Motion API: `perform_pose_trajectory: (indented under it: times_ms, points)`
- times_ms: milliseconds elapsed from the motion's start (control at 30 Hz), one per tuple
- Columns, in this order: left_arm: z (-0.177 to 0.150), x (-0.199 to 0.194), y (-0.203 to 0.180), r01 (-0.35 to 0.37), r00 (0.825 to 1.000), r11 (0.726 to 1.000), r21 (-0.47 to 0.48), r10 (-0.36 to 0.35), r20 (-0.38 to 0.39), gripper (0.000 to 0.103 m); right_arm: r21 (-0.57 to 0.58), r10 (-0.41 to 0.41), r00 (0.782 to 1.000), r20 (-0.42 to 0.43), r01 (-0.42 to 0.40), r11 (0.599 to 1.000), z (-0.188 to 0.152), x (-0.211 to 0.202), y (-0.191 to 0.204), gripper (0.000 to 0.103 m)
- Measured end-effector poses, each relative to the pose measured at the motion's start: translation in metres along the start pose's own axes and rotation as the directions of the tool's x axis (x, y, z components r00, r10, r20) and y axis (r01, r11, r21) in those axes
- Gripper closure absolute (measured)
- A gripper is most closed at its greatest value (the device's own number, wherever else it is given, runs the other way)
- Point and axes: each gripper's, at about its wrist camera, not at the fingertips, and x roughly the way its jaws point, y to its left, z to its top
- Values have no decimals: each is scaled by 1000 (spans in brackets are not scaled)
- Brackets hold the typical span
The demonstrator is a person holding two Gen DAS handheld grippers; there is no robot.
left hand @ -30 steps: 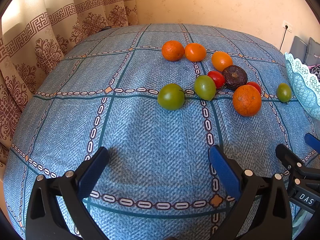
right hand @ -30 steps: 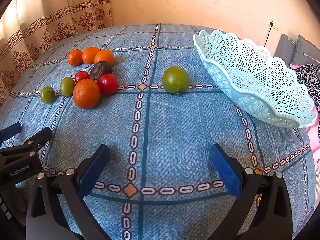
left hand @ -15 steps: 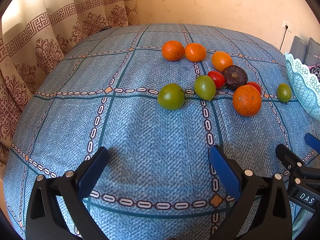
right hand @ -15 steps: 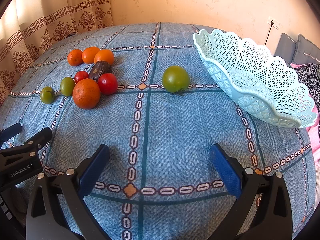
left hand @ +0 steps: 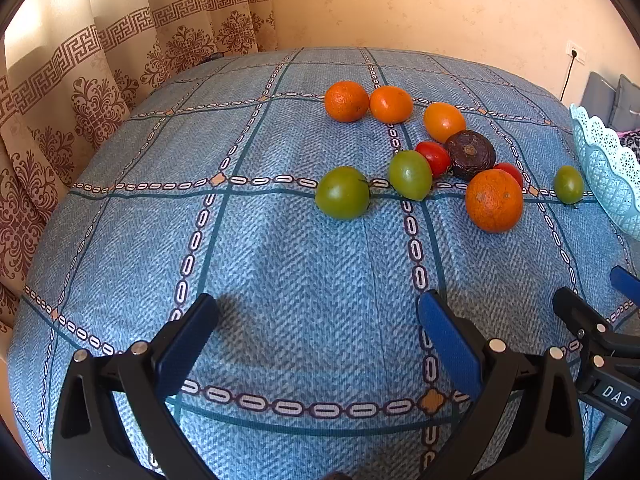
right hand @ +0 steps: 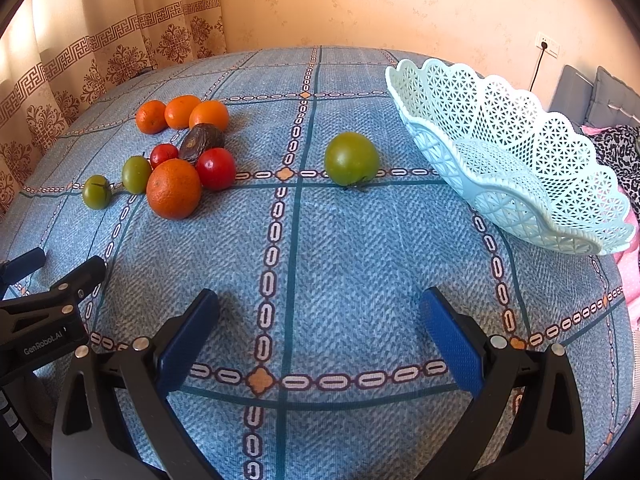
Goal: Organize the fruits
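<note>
Nothing has moved: green tomato (right hand: 351,159) lies beyond right gripper's (right hand: 320,320) spread jaws (left's too).

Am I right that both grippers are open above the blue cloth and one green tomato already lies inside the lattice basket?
Not quite. The lattice basket holds nothing: the right wrist view shows that green tomato lying on the blue cloth beside it. The rest stands: left gripper and right gripper are both open above the cloth.
</note>
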Motion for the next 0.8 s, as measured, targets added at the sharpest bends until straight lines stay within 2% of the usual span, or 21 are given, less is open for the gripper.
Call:
perform_pose_trajectory:
  times_ms: [267,433,633,667,800]
  points:
    - [5,1,4,20,1000,1000,5,-20,-13,5,64,70,997,30,-72,995,-1,-12,-17,2]
    - [13,4,9,68,997,997,26,-68,-27,5,113,105,994,23,-107,988,3,-19,-30,2]
    - [29,8,23,88,996,996,-3,-88,-10,5,111,78,996,37,-82,990,12,-24,-37,3]
    - [31,8,26,92,996,996,-11,-92,-4,5,104,79,996,35,-82,991,14,-23,-37,4]
    - [46,10,31,91,996,996,-12,-91,18,5,84,69,997,26,-71,994,24,-17,-32,19]
